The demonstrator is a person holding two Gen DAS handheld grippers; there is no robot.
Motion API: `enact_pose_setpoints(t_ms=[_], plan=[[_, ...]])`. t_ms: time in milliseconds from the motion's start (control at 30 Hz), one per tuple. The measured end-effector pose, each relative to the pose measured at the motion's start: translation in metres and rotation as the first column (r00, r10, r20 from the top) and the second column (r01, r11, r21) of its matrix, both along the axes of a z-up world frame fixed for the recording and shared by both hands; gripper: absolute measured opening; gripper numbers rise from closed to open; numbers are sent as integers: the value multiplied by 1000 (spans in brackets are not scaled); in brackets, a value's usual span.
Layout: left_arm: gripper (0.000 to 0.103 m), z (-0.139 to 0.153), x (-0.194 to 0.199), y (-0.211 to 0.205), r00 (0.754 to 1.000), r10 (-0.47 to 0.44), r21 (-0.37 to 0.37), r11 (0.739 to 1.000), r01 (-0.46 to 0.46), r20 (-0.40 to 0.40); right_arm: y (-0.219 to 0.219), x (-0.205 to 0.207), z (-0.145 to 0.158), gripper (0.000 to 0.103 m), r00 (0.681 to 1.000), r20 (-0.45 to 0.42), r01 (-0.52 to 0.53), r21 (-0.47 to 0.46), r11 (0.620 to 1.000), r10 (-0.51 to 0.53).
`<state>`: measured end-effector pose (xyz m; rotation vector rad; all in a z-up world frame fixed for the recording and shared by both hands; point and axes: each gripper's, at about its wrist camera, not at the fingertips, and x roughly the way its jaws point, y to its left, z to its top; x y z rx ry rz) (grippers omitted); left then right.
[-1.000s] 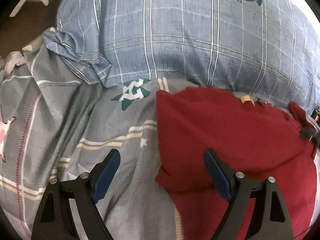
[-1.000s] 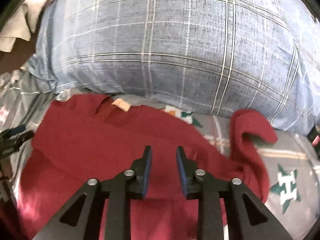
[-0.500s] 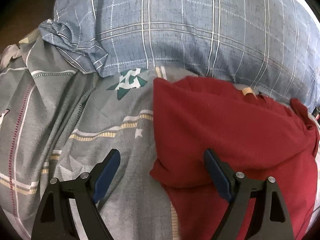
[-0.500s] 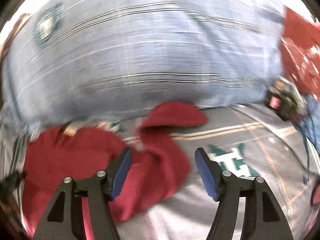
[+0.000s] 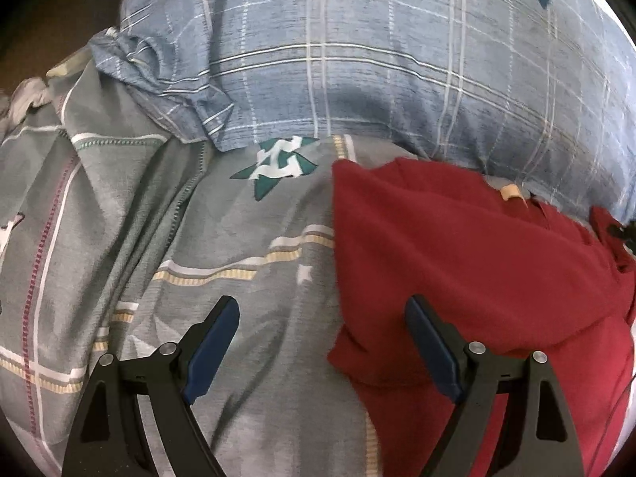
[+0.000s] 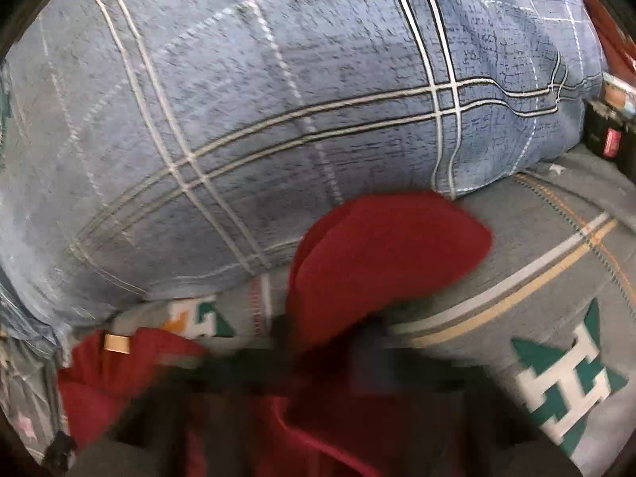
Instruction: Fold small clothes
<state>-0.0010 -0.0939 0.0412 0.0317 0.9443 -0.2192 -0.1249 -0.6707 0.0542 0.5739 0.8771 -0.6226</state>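
A dark red garment [image 5: 477, 278] lies on a grey patterned bedsheet [image 5: 198, 258], its left side folded over with a straight edge. A tan neck label [image 5: 510, 192] shows near its top. My left gripper [image 5: 322, 342] is open and empty, hovering over the garment's lower left edge. In the right wrist view the red sleeve [image 6: 381, 254] lies curled against the pillow, and the label [image 6: 116, 344] shows at lower left. My right gripper [image 6: 330, 338] is a dark motion blur around the sleeve's base; its state is unreadable.
A large blue plaid pillow [image 5: 377, 59] lies directly behind the garment and also fills the right wrist view [image 6: 258, 119]. Dark objects with a red label [image 6: 610, 141] stand at the far right. Rumpled sheet folds [image 5: 79, 198] rise at the left.
My right gripper opened, swung right toward the sleeve and now moves fast, blurred. My left gripper stayed open and barely shifted.
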Motion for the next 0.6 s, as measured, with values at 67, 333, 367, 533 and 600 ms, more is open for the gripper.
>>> enact_pose_setpoints(t_ms=[67, 333, 367, 533, 600], plan=[[86, 3, 0, 4, 1000, 11, -27, 1000, -10, 2, 3, -13, 20, 3, 1000, 29, -8, -69, 998, 10], [86, 15, -12, 12, 999, 6, -52, 999, -4, 35, 31, -111, 154, 3, 932, 326, -89, -214, 973, 157], [86, 16, -13, 13, 999, 8, -53, 999, -6, 35, 37, -115, 164, 3, 921, 344, -110, -218, 970, 182], [86, 20, -15, 23, 999, 29, -84, 996, -26, 41, 101, -107, 204, 3, 820, 362, -354, -285, 891, 442], [86, 22, -15, 29, 998, 46, -98, 994, -41, 42, 134, -97, 209, 3, 755, 333, -466, -334, 819, 565]])
